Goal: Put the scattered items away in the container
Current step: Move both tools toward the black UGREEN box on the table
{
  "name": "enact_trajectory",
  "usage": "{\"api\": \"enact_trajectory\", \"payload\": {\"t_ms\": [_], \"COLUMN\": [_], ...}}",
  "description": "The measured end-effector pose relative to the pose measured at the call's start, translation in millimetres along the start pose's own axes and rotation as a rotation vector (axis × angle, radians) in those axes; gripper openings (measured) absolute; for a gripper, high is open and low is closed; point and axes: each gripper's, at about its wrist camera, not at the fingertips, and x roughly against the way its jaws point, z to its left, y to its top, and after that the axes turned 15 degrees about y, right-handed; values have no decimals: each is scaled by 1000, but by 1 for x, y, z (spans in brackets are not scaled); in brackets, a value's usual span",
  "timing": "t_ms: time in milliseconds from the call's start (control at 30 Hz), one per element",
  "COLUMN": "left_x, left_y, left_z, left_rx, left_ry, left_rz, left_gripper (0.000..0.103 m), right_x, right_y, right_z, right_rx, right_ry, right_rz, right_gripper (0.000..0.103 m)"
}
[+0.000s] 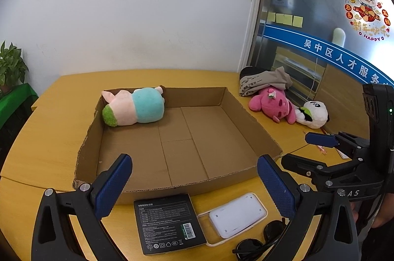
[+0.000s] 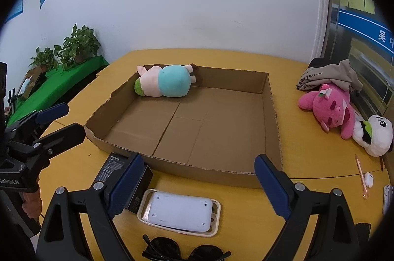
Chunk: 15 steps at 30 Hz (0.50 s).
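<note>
Left wrist view: both tongs, left gripper [image 1: 194, 187] and right gripper [image 2: 199, 184], spread, empty. Flat black printed box [image 1: 170, 224] lies just below left fingers; grip its edges squarely, lift over shallow cardboard tray [image 1: 253, 130].

White wall [image 1: 147, 15], glass door [image 1: 320, 27] right, potted plants [image 2: 78, 44] left, yellow table [image 1: 49, 138]

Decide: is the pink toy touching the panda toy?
Touching. In the right wrist view the pink toy lies against the panda toy, no table showing between them.
</note>
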Motion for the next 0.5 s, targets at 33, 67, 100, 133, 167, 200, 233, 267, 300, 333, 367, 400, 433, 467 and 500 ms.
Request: {"api": "enact_trajectory", "payload": {"t_ms": [33, 67, 100, 133, 167, 200, 233, 267, 300, 333, 367, 400, 433, 467, 500], "left_x": [-1, -1, -1, 0, 1, 1, 2, 2, 3, 3, 3, 3, 2, 1, 0], "left_y": [-1, -2, -3, -4, -5, -7, -8, -10, -13, -15, -18, -20, -23, -25, -28], "left_z": [0, 1, 2, 3, 4, 5, 7, 9, 12, 14, 18, 21, 26, 30, 35], "left_rx": [0, -1, -1, -3, -3, -3, -4, -6, -10, -12, -13, -10, 0, 11, 26], "left_ry": [-4, -6, -9, -14, -16, -19, -23, -25, -28, -29, -28, -27, -28, -33, -40], "left_rz": [4, 9, 11, 12, 13, 14, 20, 24, 29, 33, 40, 45, 56, 63, 74], "left_gripper": [103, 103, 103, 103, 103, 103, 103, 103, 103, 103, 103, 103, 103, 103, 103], "right_x": [1, 2, 2, 2, 2, 2, 1, -1, -3, -5, -7, -9, -12, -15, -17], "right_y": [-1, -2, -3, -4, -4, -5, -5, -6, -6, -7, -8, -8, -9, -10, -12], "right_z": [0, 0, 1, 2, 3, 4, 5, 6, 8, 10, 12, 15, 18, 21, 23], "right_rx": [-1, -6, -8, -9, -10, -11, -15, -19, -20, -21, -20, -16, -9, -1, 6], "right_ry": [-3, -8, -7, -5, -8, -10, -8, -3, 2, 5, 7, 11, 16, 19, 22], "right_rz": [-1, -1, 0, 0, -1, -2, 0, 3, 5, 6, 8, 13, 23, 31, 39], "right_gripper": [92, 92, 92, 92, 92, 92, 92, 92, 92, 92, 92, 92, 92, 92, 92]}}
